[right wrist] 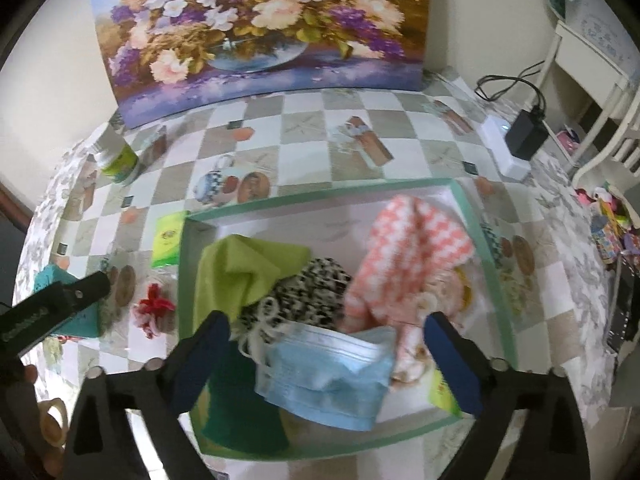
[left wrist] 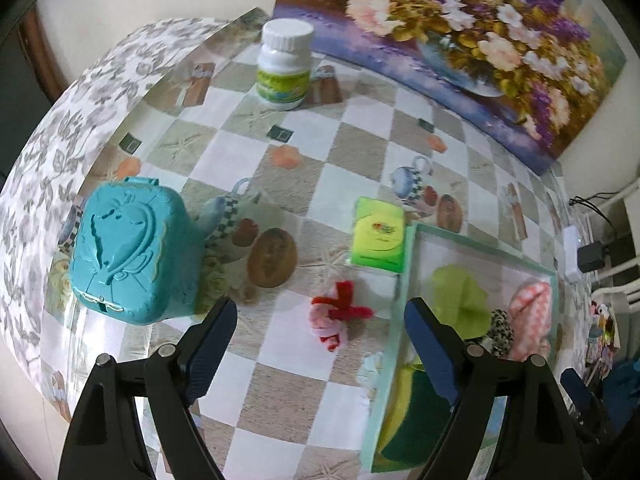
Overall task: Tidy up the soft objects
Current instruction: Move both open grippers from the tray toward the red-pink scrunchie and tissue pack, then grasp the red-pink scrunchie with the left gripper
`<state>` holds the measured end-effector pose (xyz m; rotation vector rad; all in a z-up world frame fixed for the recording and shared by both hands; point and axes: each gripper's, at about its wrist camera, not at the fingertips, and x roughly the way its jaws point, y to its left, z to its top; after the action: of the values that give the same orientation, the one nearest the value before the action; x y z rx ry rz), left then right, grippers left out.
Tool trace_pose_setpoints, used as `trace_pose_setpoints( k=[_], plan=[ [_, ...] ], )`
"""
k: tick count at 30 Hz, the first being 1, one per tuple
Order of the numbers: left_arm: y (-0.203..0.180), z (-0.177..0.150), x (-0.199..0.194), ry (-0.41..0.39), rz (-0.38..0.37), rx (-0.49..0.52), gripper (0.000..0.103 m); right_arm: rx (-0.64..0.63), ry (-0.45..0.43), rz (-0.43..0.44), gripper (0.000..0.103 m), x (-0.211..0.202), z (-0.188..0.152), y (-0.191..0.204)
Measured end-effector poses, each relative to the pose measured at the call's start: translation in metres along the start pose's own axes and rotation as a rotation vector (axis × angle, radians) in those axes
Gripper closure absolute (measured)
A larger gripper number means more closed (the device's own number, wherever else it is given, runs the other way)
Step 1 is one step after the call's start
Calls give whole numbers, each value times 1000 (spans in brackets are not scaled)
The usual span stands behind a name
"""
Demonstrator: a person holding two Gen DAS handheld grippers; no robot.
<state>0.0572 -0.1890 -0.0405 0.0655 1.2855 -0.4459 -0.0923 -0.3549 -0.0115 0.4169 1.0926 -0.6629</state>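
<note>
A small red and pink soft toy [left wrist: 340,320] lies on the checked tablecloth, just left of a green-rimmed tray [left wrist: 480,242]. My left gripper [left wrist: 320,310] hovers over it, open, fingers either side and apart from it. In the right wrist view the tray [right wrist: 320,196] holds a green cloth [right wrist: 248,264], a black-and-white speckled fabric piece [right wrist: 316,292], a pink checked cloth [right wrist: 416,256], a dark green sponge [right wrist: 240,412] and a blue face mask [right wrist: 328,380]. My right gripper [right wrist: 327,322] stands open above the mask, its pads not touching it.
A teal plastic case [left wrist: 128,248] stands left of the toy. A green tissue pack [left wrist: 378,236] sits against the tray's far left corner. A white pill bottle [left wrist: 286,64] and a flower painting [left wrist: 460,40] are at the back. A power adapter [right wrist: 524,136] lies at the right.
</note>
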Motion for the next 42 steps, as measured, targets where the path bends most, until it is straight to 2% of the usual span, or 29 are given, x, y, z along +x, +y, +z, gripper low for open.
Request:
trace_pose_setpoints(
  k=[7,10,23,27,36,39,41,42],
  plan=[
    [0,2,14,19,-6,9,15,-3,12,49,0,12,5,20],
    [1,4,21,29,-8,11,8,-5,19,34,0,17,7,25],
    [-2,4,52,73,19,36,8,51,46,-11,0,29,17,13],
    [-6,3,58,93,-3,46,8,50,55,-19,0,32,18,15],
    [-9,-1,70,129,-2,45,9,39,51,-44,0,30,19,17],
    [-10,-2,71,134,-7,55,18,31,54,-45,0,30,19,18],
    [-11,-3,71,140,-11,62,35,26,54,-48,0,31,19,19],
    [-12,-3,72,144,-12,63,37,25,55,-48,0,31,19,20]
  ],
)
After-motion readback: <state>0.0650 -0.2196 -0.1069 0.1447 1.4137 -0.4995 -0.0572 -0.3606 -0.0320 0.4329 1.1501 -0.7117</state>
